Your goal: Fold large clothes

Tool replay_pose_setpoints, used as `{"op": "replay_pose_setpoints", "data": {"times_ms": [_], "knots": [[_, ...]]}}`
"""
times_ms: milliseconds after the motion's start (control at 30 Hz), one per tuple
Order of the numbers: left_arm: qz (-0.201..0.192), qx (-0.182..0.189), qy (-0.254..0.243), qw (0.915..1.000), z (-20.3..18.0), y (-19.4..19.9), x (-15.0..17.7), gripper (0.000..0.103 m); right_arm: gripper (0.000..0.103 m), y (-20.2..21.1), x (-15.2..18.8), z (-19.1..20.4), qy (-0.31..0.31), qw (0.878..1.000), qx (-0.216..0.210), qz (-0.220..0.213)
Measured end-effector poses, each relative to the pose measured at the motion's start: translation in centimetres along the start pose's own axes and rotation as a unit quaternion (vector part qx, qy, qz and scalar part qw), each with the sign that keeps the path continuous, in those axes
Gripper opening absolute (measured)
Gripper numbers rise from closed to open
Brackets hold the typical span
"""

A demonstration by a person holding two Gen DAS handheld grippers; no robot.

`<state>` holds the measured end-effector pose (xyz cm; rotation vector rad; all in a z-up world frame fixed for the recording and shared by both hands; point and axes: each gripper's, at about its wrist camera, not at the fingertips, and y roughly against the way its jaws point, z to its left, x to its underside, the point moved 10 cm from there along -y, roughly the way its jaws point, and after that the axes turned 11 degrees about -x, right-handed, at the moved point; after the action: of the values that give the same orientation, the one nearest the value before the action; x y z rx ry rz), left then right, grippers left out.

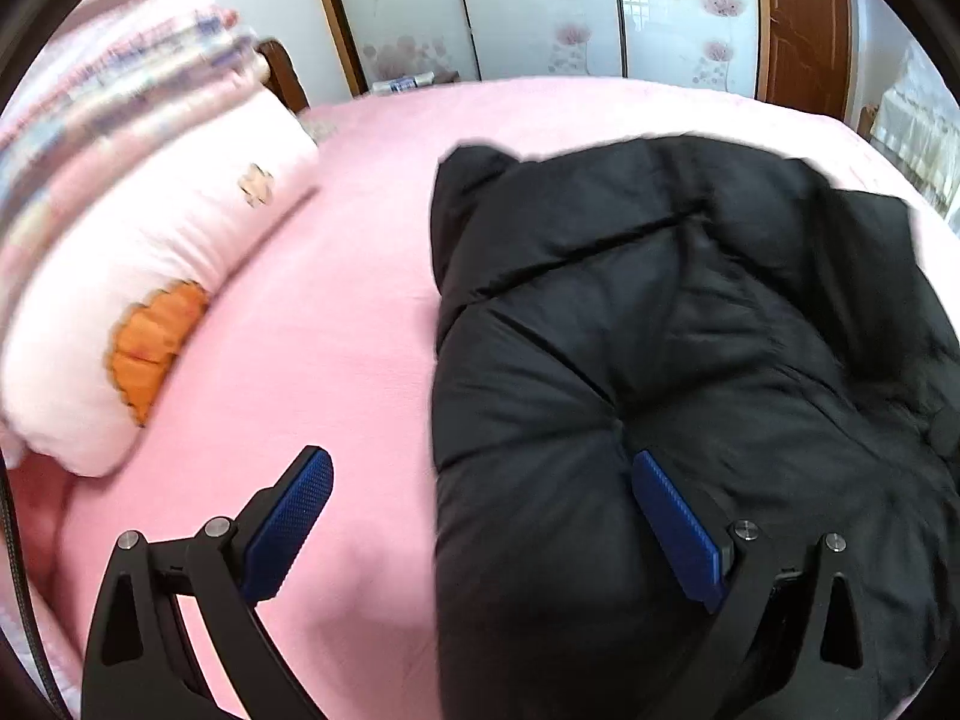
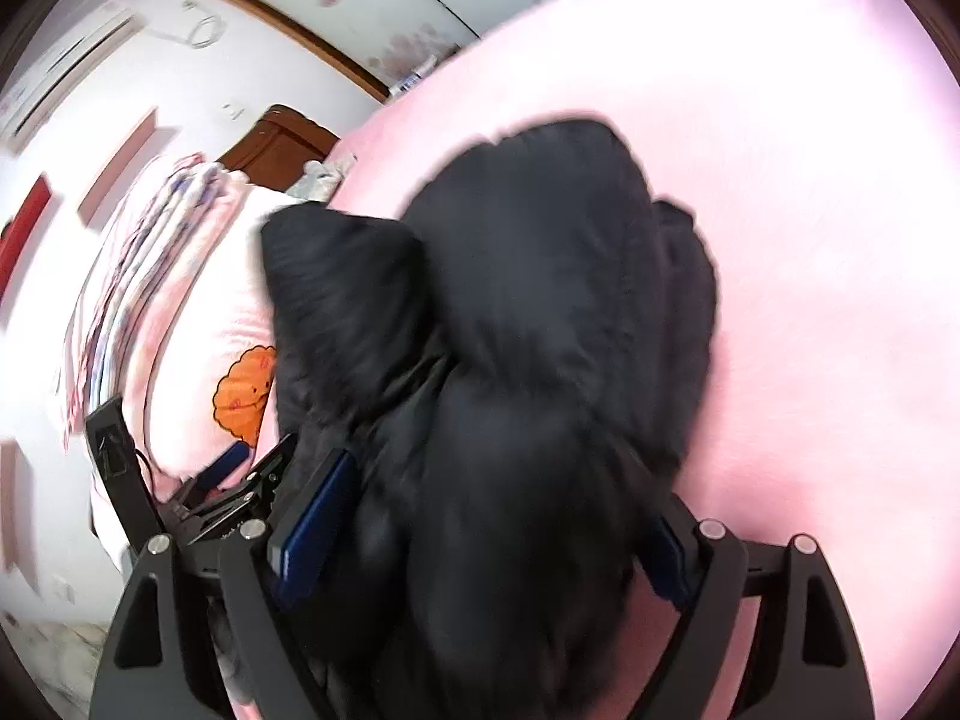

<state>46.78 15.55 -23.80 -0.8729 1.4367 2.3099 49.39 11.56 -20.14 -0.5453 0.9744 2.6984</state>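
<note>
A black puffy jacket (image 1: 660,330) lies bunched on the pink bed sheet (image 1: 336,312). My left gripper (image 1: 480,516) is open over the jacket's near left edge; its right pad (image 1: 678,528) presses into the padding and its left pad (image 1: 288,528) hangs over the sheet. In the right wrist view the jacket (image 2: 528,324) fills the middle. My right gripper (image 2: 486,522) stands wide open with a thick bulge of the jacket between its blue pads (image 2: 312,528). The left gripper's fingers (image 2: 240,474) show at the lower left.
A pink pillow with an orange cartoon print (image 1: 150,300) lies at the bed's left under a folded striped quilt (image 1: 108,84). Floral sliding wardrobe doors (image 1: 540,6) stand behind the bed. A wooden door (image 1: 804,18) is at the back right.
</note>
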Motion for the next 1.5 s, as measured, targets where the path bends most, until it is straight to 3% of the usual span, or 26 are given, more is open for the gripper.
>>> {"op": "replay_pose_setpoints", "data": {"times_ms": [67,133,267,433,567,767,1000,1200,1500], "knots": [[-0.016,-0.014,-0.008,0.9997,-0.6,3.7,-1.3,0.101,0.086,1.7,0.3,0.8,0.014,1.000,0.013,-0.005],[-0.031,-0.020,-0.010,0.9993,-0.3,7.3,0.1,0.103,0.086,4.9,1.8,1.1,0.033,0.999,0.016,-0.011],[-0.050,-0.013,-0.011,0.9986,2.1,10.3,-1.0,0.103,0.086,9.3,4.0,3.0,0.073,0.996,0.036,-0.026],[-0.066,0.015,-0.028,0.9974,1.9,15.3,-0.9,0.103,0.086,13.6,6.0,6.4,0.099,0.993,0.051,-0.035],[-0.070,0.042,-0.038,0.9959,1.0,20.1,0.8,0.103,0.086,17.9,8.4,7.9,0.116,0.991,0.055,-0.045],[-0.068,0.096,-0.012,0.9930,0.3,28.0,3.4,0.103,0.086,24.0,12.0,10.6,0.138,0.986,0.067,-0.060],[-0.099,0.120,-0.010,0.9877,-0.8,36.6,6.5,0.103,0.086,31.0,15.9,12.3,0.168,0.977,0.101,-0.087],[-0.101,0.141,-0.001,0.9849,-1.7,41.2,8.9,0.103,0.086,36.0,18.9,12.7,0.191,0.966,0.136,-0.108],[-0.106,0.166,0.021,0.9801,-2.8,47.1,13.3,0.103,0.086,41.8,22.8,12.5,0.189,0.961,0.159,-0.125]]}}
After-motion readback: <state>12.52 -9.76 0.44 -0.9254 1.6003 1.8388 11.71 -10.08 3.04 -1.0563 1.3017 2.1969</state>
